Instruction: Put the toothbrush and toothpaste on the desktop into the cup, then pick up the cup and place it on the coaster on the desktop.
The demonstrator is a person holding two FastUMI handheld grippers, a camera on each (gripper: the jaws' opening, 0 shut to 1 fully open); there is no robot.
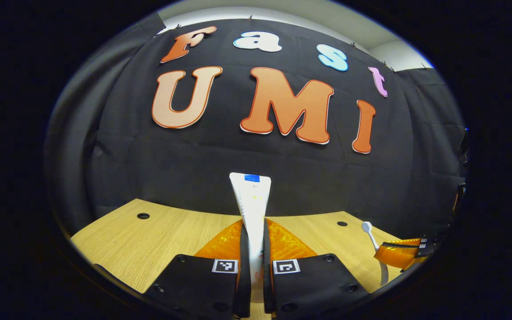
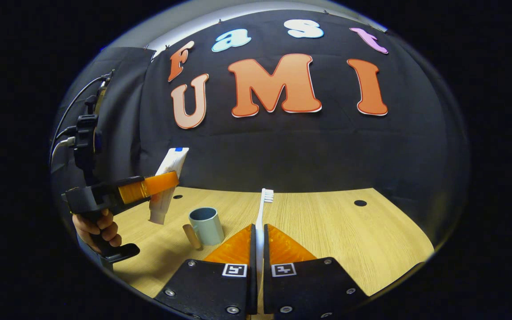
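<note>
Above desktop (image 2: 327, 222): left gripper (image 1: 256, 253) clamped on toothpaste (image 1: 251, 200), right gripper (image 2: 259, 249) clamped on toothbrush (image 2: 262, 209). Cup (image 2: 206, 226) at right view's 10 o'clock, coaster (image 2: 191, 236) leaning against it. Risk: narrow mouth, off-centre drop tips cup.

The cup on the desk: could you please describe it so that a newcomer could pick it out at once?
In the right gripper view, start from the wooden desk. Left of its middle stands the cup, a short upright blue-grey cylinder with an open top. A small tan cylinder leans beside it, and the toothpaste is held above.
</note>
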